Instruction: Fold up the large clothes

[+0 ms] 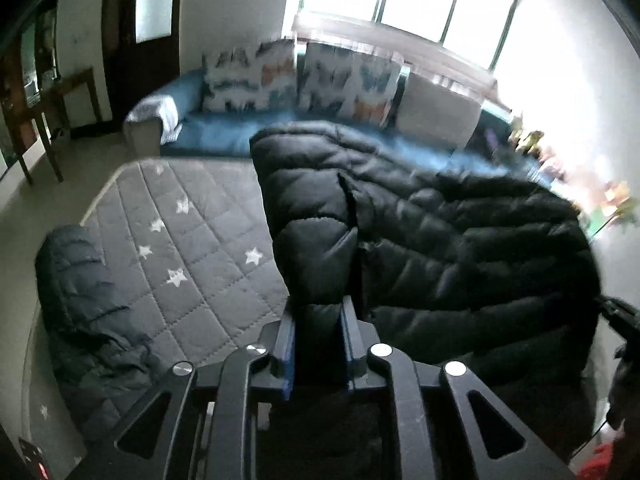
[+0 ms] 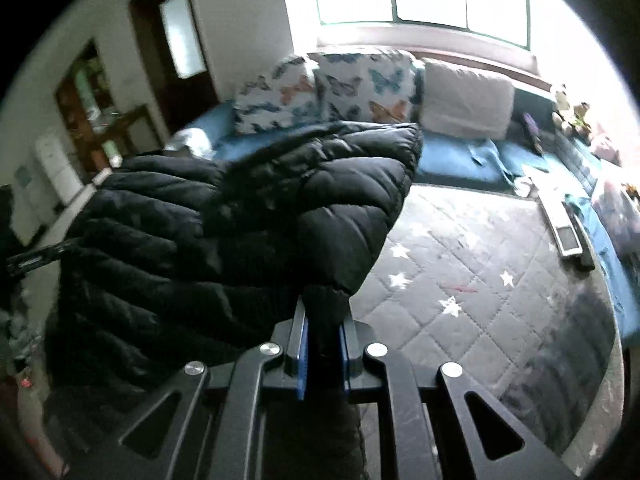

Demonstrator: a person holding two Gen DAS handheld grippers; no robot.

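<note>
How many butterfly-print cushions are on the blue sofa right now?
2. One butterfly cushion sits toward the sofa's left end, the other right beside it, next to a plain pale cushion. The held black puffer jacket blocks part of the seat, so more could be hidden.

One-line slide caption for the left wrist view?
Left gripper clamps the black puffer jacket, held above the grey star-quilted mat.

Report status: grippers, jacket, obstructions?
Left gripper and right gripper both shut on black puffer jacket, lifted above star mat. Second dark jacket on mat's edge.
</note>
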